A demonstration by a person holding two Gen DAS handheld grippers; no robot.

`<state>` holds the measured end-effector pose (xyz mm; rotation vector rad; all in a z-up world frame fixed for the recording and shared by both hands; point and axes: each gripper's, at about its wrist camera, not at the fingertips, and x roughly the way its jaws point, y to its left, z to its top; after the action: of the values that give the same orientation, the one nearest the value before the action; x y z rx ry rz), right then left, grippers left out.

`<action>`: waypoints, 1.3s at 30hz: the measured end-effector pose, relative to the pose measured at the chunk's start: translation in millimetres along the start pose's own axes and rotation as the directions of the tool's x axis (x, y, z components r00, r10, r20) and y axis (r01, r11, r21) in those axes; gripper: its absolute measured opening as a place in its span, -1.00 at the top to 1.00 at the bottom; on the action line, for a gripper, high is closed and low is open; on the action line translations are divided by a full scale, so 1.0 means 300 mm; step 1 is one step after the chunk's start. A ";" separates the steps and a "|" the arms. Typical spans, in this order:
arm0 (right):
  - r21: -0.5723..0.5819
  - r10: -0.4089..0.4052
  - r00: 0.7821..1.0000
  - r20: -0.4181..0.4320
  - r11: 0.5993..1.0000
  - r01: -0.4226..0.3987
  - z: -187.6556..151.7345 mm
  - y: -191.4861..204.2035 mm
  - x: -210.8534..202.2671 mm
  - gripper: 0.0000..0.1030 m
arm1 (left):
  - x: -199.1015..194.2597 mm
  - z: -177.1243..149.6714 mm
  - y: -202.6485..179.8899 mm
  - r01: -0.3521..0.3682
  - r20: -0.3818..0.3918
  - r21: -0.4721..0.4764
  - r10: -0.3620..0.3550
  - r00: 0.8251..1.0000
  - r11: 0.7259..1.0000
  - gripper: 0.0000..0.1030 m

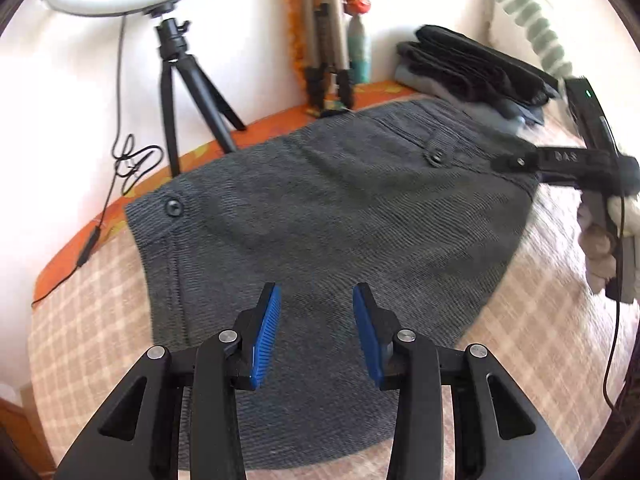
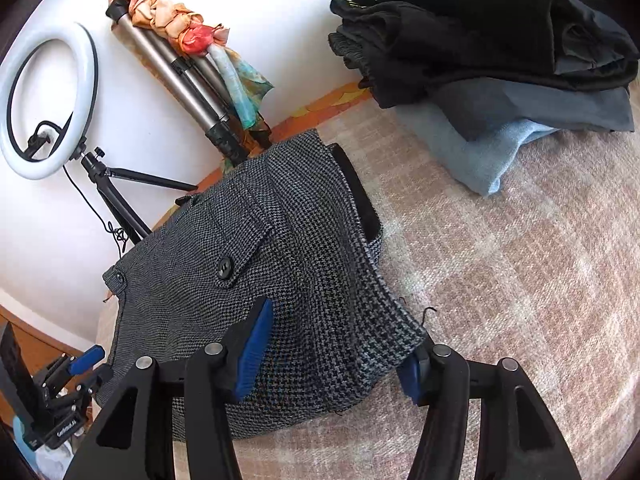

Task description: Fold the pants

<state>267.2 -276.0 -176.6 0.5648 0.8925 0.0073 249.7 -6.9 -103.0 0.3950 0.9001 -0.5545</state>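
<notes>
**Grey pants lie in a compact fold; both grippers let go**

Checked beige bedding (image 1: 540,320) covers the surface, with a white wall behind, a ring light (image 2: 44,104) on a small tripod at about ten o'clock and a stack of folded dark clothes (image 2: 492,44) at about one o'clock in the right wrist view.

By the look of it the task is close to its end. The grey houndstooth pants (image 1: 320,220) rest on the bedding as a short, thick bundle, waistband buttons and a pocket flap facing up, no leg trailing out. What may be left is a tidy-up of the edges or a move onto the stack; neither has been done yet.

The left gripper (image 1: 316,332) has its blue pads apart with nothing between them. The pants lie straight ahead of it at twelve o'clock, and the cloth's near edge runs under the fingers. Whether the tips touch the fabric I cannot tell.

The right gripper (image 2: 336,356) stands with its jaws wide. The near corner of the bundle lies between the two pads, toward twelve o'clock, but neither pad presses on it, so the cloth looks released rather than held. In the left wrist view this gripper sits at about three o'clock, blurred, over the far right edge of the pants
</notes>
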 end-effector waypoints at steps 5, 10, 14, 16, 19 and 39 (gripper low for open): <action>0.012 0.015 1.000 0.000 1.000 -0.015 -0.013 0.014 -0.004 -0.16 | 0.116 -0.048 -0.044 -0.036 -0.077 0.053 0.040 0.996 0.998 0.27; 0.055 0.027 0.999 0.023 0.998 -0.029 -0.020 0.001 0.000 -0.17 | 0.023 0.034 -0.049 -0.034 0.037 -0.008 0.034 0.999 0.999 0.27; 0.067 0.008 0.998 0.059 0.998 -0.012 -0.030 0.029 0.010 -0.12 | 0.076 0.087 -0.117 -0.039 0.044 0.034 0.038 0.998 0.999 0.27; 0.078 -0.013 0.997 0.071 0.997 0.008 -0.028 0.027 0.008 0.30 | 0.123 0.066 -0.147 -0.071 0.015 0.085 0.070 0.997 0.994 0.27; 0.117 0.020 0.996 0.081 0.993 -0.030 -0.016 -0.002 -0.006 0.57 | 0.188 0.031 -0.181 -0.118 -0.001 0.138 0.119 0.993 0.983 0.27; -0.217 -0.038 0.971 0.238 0.972 0.092 0.017 0.297 -0.187 0.76 | 0.077 -0.050 -0.036 -0.091 0.042 -0.079 0.095 0.995 0.993 0.28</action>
<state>254.9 -215.3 -91.1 0.3140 0.6701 -0.0163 245.3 -13.9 -131.6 0.3511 0.8525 -0.4402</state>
